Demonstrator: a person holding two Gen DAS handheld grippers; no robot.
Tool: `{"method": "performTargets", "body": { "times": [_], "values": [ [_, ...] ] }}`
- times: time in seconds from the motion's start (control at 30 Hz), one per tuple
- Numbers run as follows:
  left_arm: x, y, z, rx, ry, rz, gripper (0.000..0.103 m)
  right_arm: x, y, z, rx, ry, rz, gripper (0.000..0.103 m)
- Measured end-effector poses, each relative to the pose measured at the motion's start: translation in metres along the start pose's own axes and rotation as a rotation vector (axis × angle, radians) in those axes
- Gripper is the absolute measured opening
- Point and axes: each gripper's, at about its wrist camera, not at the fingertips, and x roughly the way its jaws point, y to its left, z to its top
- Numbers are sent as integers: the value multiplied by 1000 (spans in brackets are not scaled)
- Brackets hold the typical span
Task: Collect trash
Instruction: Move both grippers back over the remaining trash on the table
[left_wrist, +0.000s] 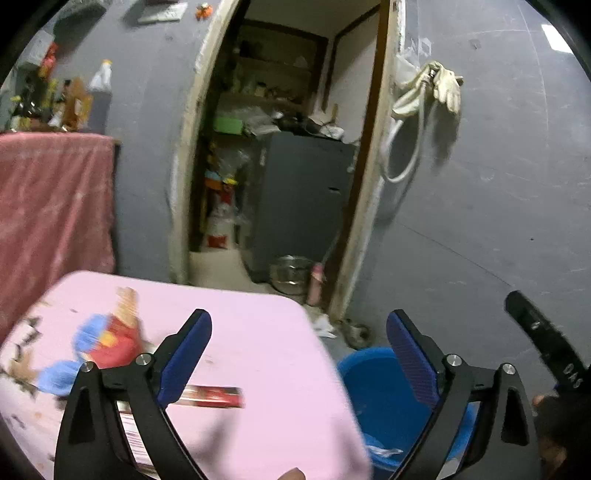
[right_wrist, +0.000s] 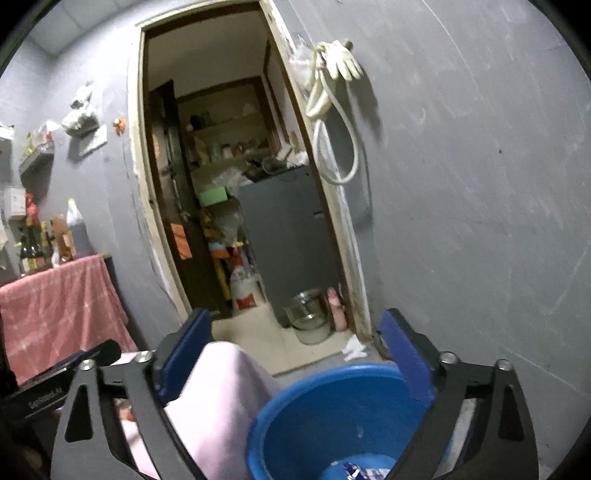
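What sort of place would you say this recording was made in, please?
Probably a lived-in home: grey walls, a doorway into a cluttered storeroom with shelves, a steel pot on its floor, and a blue bucket beside a pink-covered table.

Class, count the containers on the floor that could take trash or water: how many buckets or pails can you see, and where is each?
2. A blue bucket stands beside the pink-covered table. A metal pail sits just inside the doorway. Others may be hidden.
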Motion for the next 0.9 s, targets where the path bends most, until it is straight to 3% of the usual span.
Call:
{"method": "performTargets", "body": {
  "times": [0.13,0.43,0.9],
  "values": [
    [-23,23,2,-11,-49,40,97,-3,20,5,-12,-30,42,103],
    [-58,84,6,-37,-75,156,97,0,68,-1,-63,-42,125,103],
    [-86,170,-15,-91,-35,302,101,27,143,-33,-172,68,249,103]
  ]
}}
